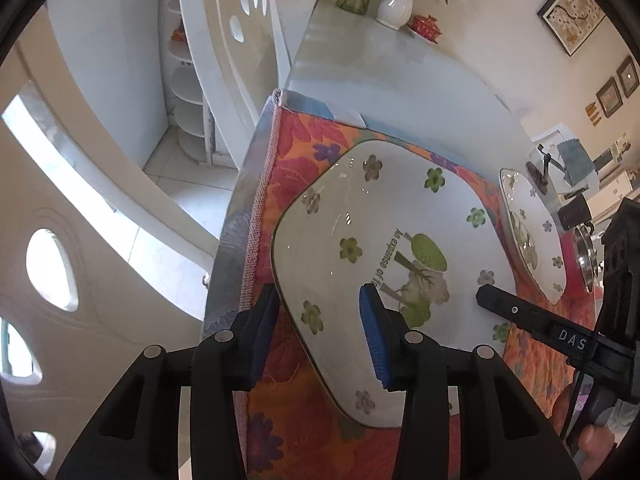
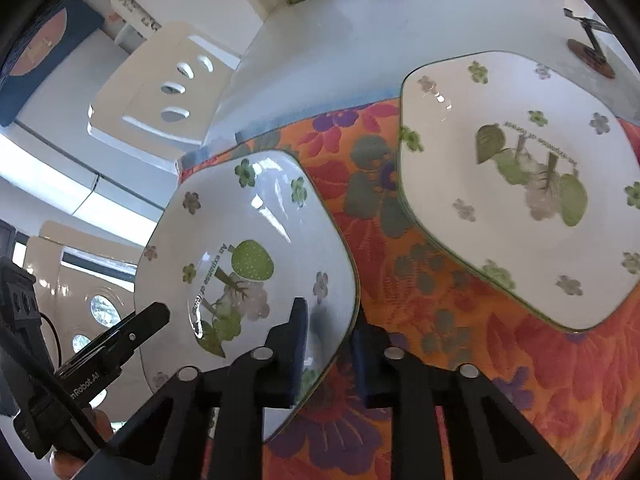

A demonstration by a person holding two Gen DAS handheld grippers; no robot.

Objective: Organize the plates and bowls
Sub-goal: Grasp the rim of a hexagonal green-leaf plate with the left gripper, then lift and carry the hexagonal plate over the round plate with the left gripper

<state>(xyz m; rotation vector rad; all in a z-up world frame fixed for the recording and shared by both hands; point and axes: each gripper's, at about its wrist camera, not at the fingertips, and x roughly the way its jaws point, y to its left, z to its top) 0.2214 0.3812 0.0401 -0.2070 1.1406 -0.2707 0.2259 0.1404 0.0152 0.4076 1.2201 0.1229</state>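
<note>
Plate [image 2: 248,264] print "An expanse of forest"; gripper arm [image 1: 572,340] "DAS".

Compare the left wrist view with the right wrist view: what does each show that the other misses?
Only the left wrist view: framed pictures on the wall, a white shelf unit, and the left claw straddling the rim of the near plate. Only the right wrist view: the right claw shut on that plate's opposite rim, the far plate seen face-on, and a blue poster. Both: the two plates, the floral cloth and the white vase.
</note>
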